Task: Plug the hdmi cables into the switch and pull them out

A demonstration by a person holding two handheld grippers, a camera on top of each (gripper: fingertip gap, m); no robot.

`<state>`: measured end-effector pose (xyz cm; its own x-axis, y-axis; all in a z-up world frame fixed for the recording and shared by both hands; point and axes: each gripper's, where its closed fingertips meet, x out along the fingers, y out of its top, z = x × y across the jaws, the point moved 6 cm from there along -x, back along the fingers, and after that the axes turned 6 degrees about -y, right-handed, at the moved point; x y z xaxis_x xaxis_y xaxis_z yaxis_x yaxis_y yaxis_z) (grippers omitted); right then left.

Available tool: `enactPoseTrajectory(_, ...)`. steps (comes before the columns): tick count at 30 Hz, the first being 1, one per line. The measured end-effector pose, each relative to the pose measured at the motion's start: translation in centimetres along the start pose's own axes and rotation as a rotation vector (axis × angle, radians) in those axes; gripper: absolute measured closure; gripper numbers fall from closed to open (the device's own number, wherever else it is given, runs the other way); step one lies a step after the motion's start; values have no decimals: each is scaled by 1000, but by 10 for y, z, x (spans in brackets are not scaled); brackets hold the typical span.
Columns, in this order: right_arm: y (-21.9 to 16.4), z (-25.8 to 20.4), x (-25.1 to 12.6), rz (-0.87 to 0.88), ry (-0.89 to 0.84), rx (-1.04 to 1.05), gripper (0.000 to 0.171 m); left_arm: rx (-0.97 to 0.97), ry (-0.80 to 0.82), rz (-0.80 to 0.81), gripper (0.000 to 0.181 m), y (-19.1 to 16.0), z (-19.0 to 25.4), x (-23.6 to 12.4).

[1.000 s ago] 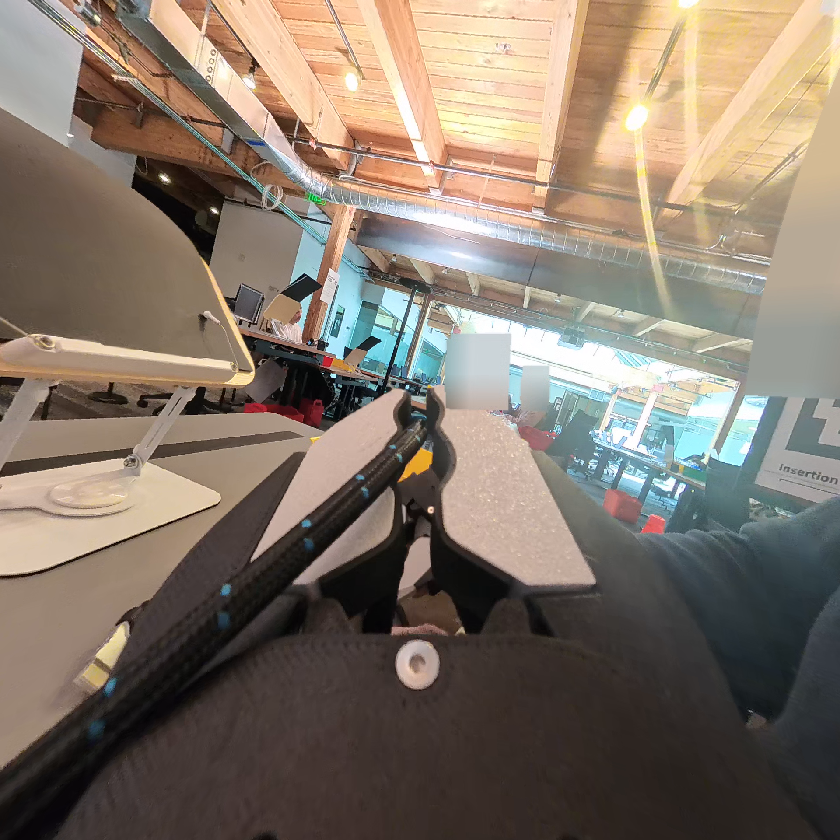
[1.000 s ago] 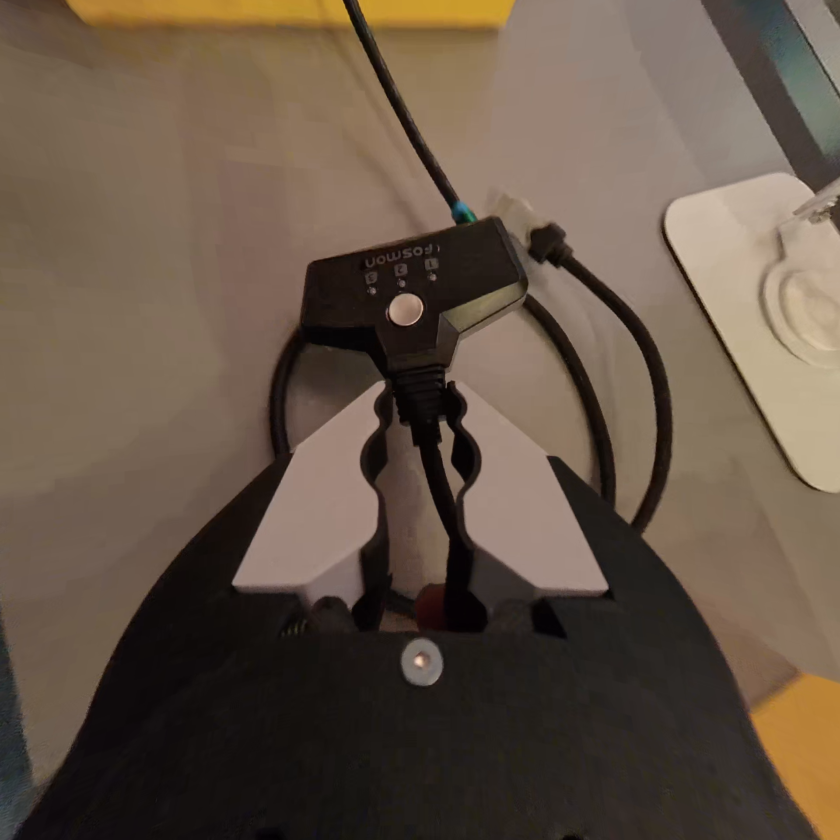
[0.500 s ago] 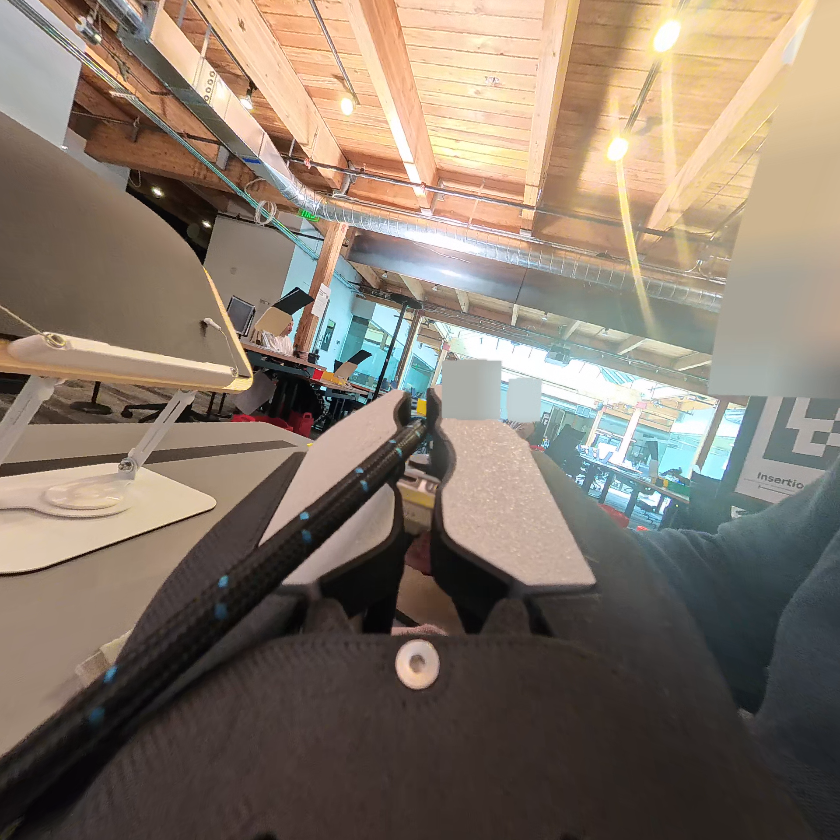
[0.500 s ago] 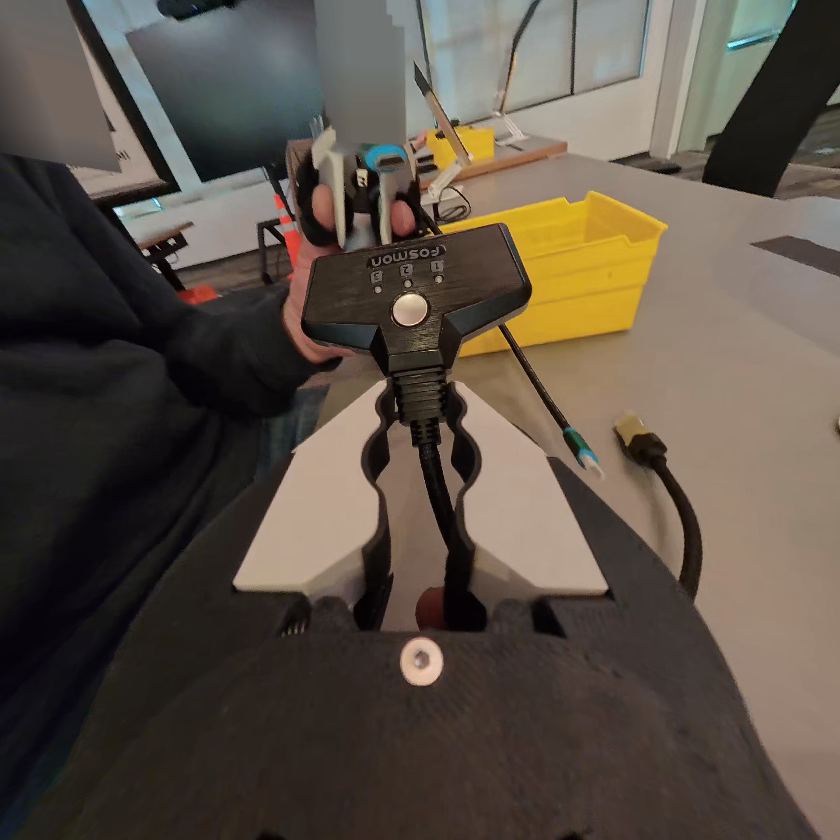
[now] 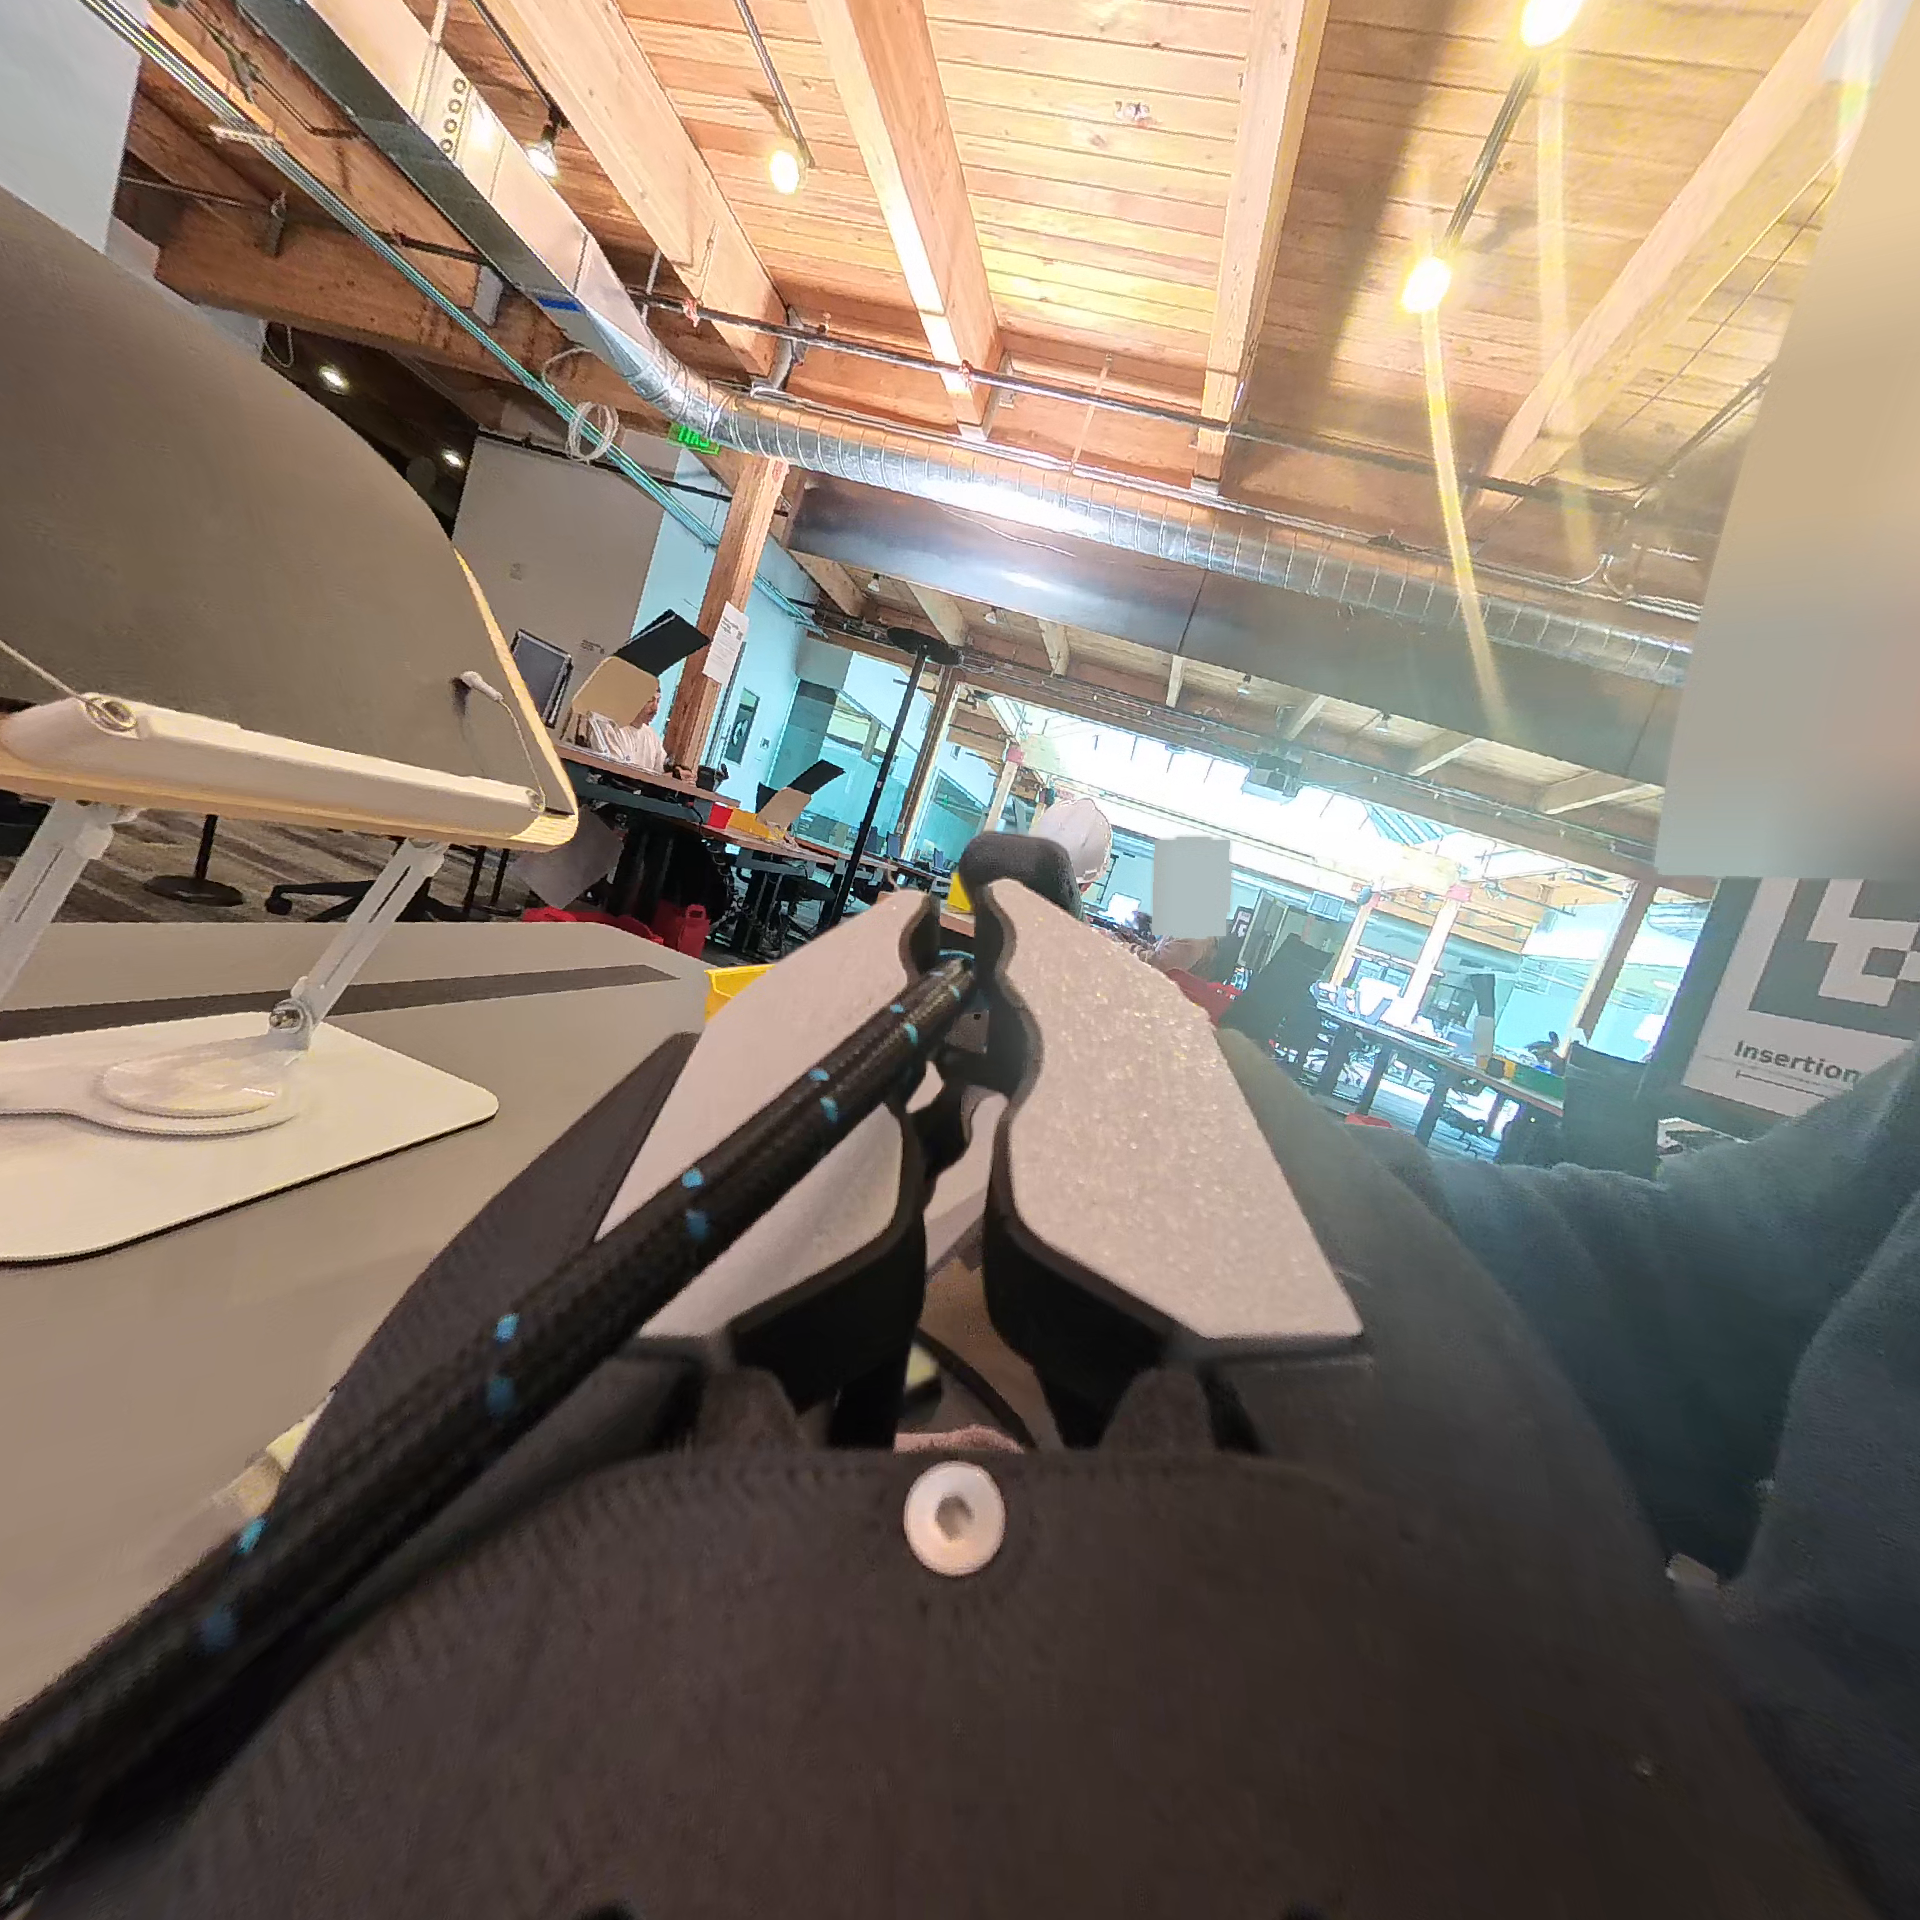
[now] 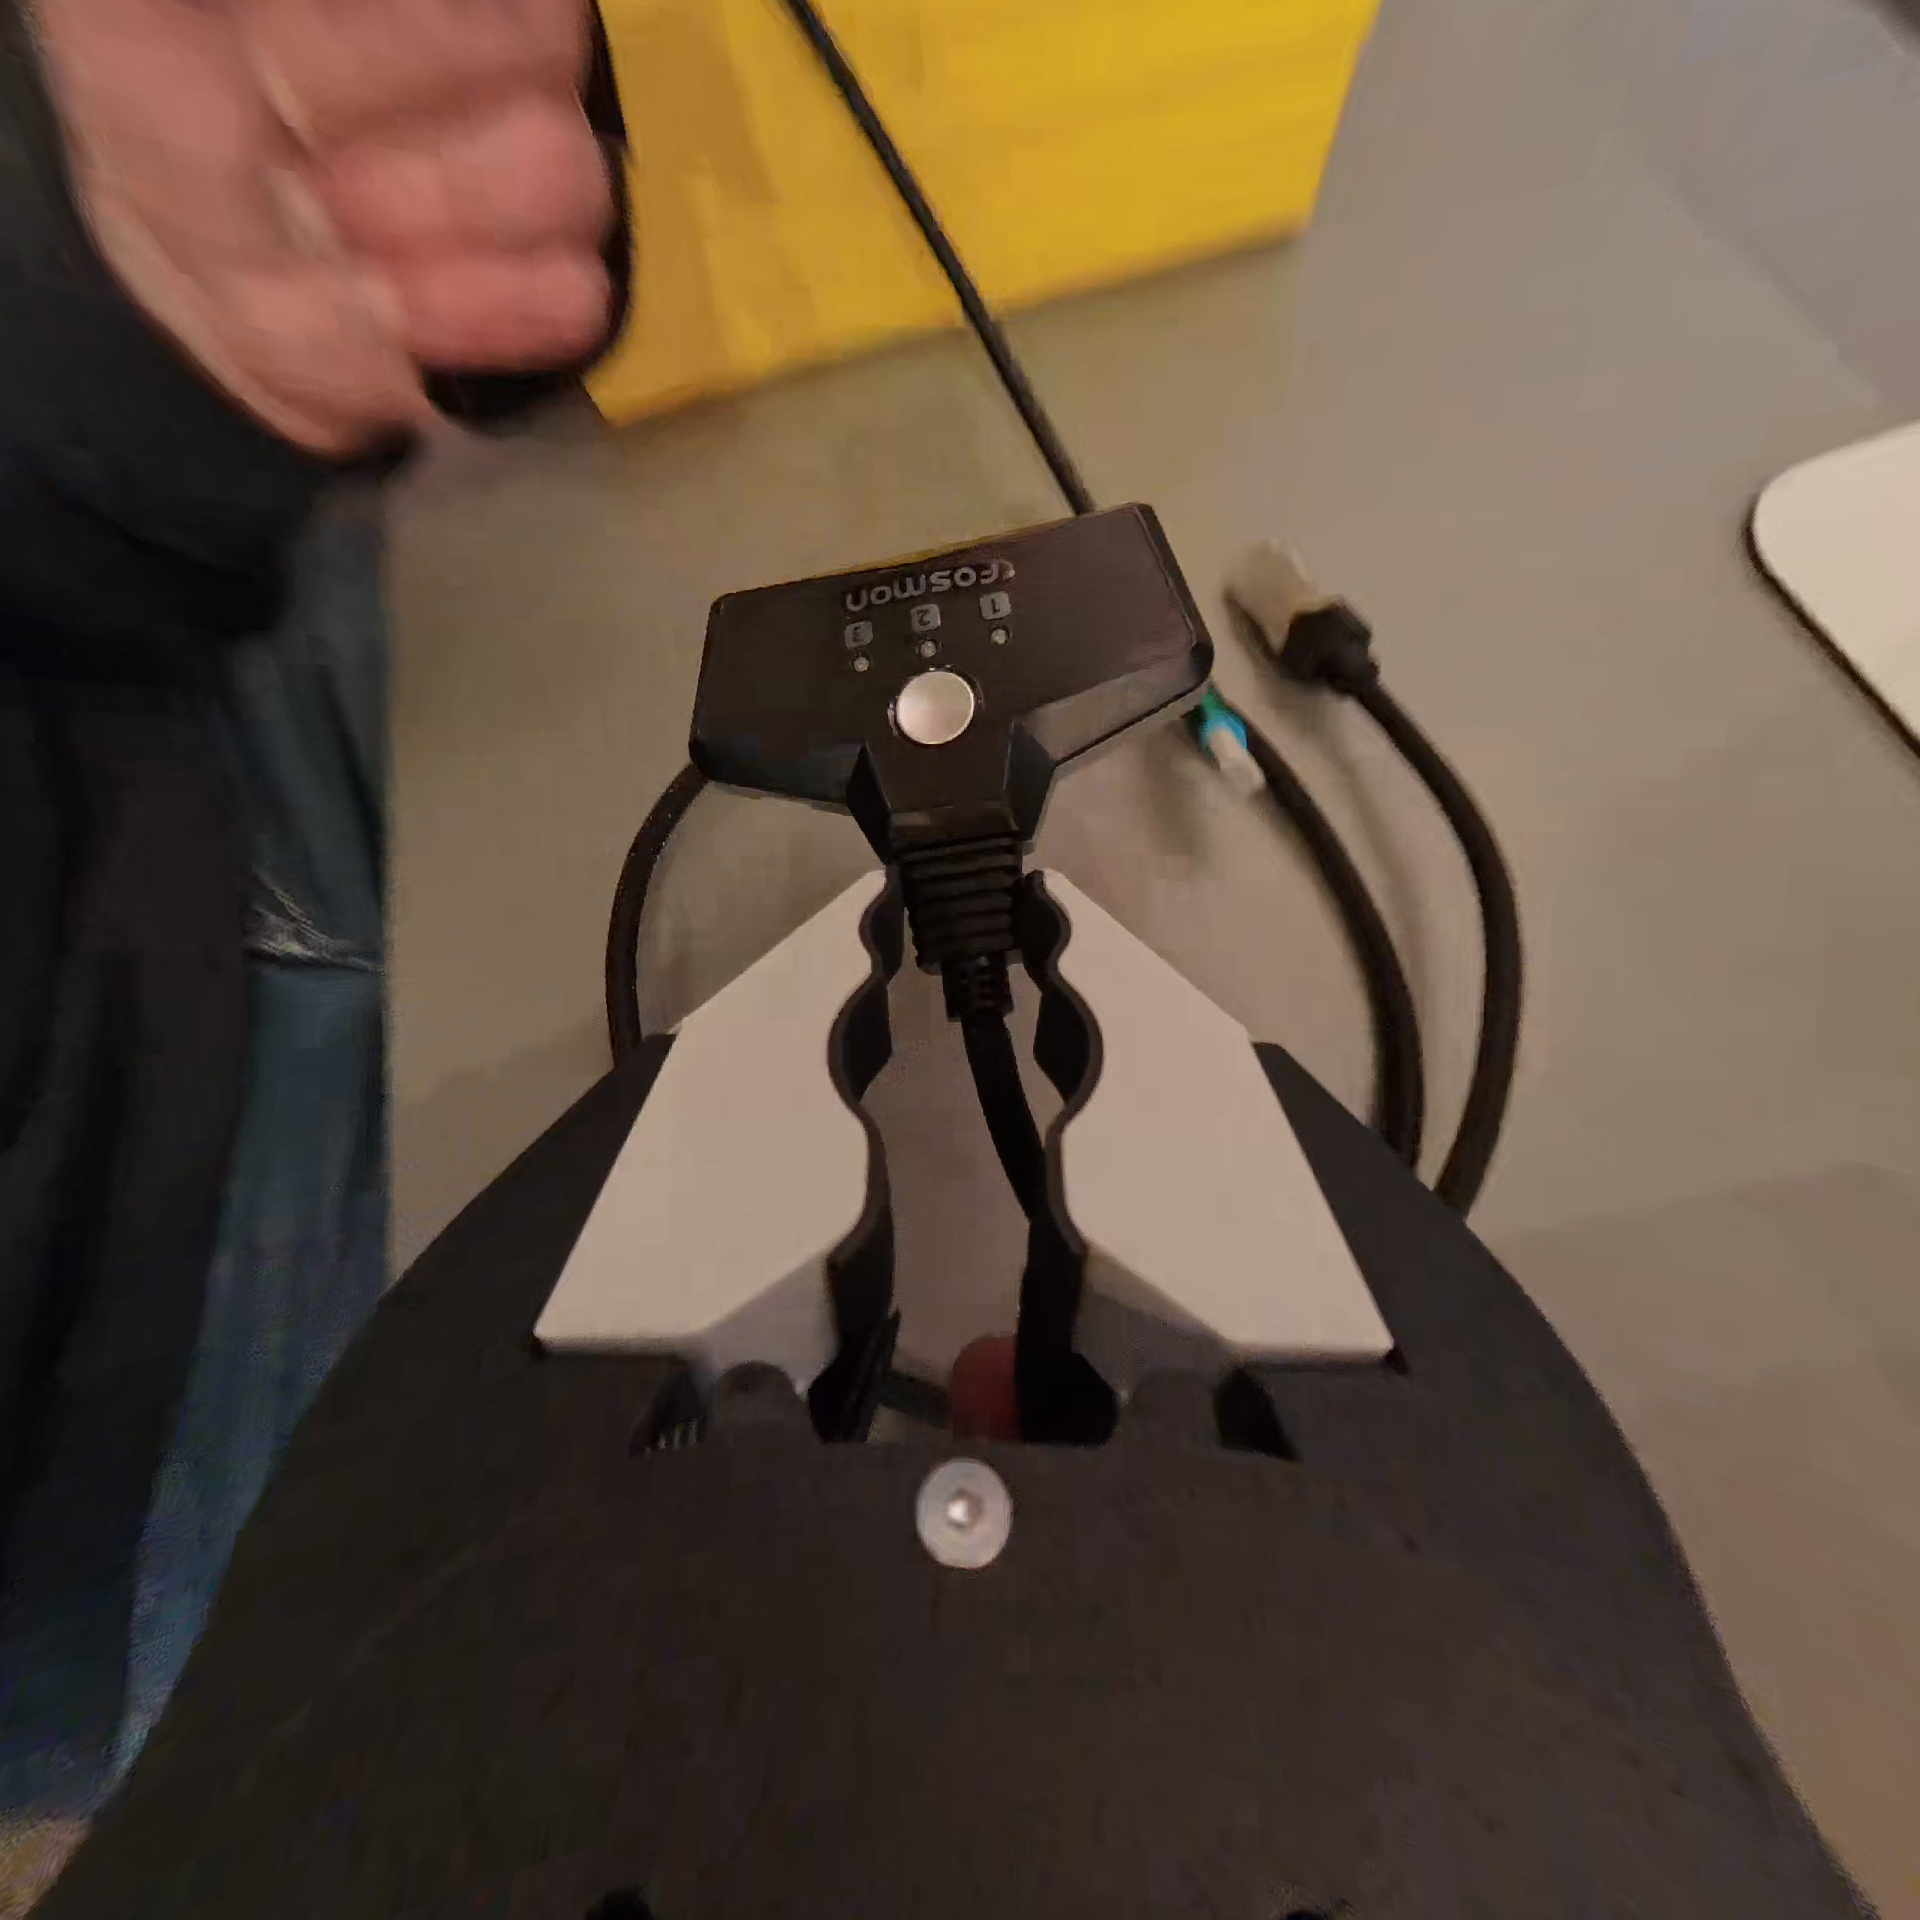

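Note:
In the right wrist view, my right gripper (image 6: pixel 961 914) is shut on the ribbed neck of the black HDMI switch (image 6: pixel 951 644) and holds it above the grey table. A thin black cable (image 6: pixel 935 260) runs down behind the switch. A teal-tipped plug (image 6: pixel 1218 727) and a second black plug (image 6: pixel 1299 613) lie loose on the table to its right. In the left wrist view, my left gripper (image 5: pixel 951 940) is shut on a black braided cable with blue flecks (image 5: pixel 727 1174). The cable's plug end is hidden past the fingertips.
A yellow bin (image 6: pixel 1039 156) stands behind the switch. A person's blurred hand (image 6: pixel 312 208) and dark sleeve fill the left side. Black cable loops (image 6: pixel 1475 935) lie on the table to the right. A white stand base (image 6: pixel 1860 582) sits far right, also in the left wrist view (image 5: pixel 208 1132). The gap from one gripper's tips to the other's is roughly 20 centimeters.
The right gripper has tilted back down toward the table with the switch still in it. The left gripper has kept its hold on the braided cable and shifted only slightly.

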<state>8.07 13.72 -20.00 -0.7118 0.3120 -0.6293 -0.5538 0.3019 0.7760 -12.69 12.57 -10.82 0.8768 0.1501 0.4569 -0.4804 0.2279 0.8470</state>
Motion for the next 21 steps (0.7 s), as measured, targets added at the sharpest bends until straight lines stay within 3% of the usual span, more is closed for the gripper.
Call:
enactPoseTrajectory(5, -13, 2, 16, -193, -144, -117, 146, -42, 6, -9, 175, -5, -6, 2)
enactPoseTrajectory(8, -3, 2, 5, -178, -195, -131, 116, -86, 22, -22, 175, -8, -9, 4)
enactPoseTrajectory(14, 75, -29, -31, 155, -356, -425, 125, -293, 14, -32, 175, -17, -14, 13)
enactPoseTrajectory(17, 100, -49, -25, 168, -461, -682, 131, -423, 5, -39, 175, -24, -13, 22)
enactPoseTrajectory(21, 107, -57, -13, 105, -491, -827, 159, -549, -24, 24, 175, -26, -11, 27)
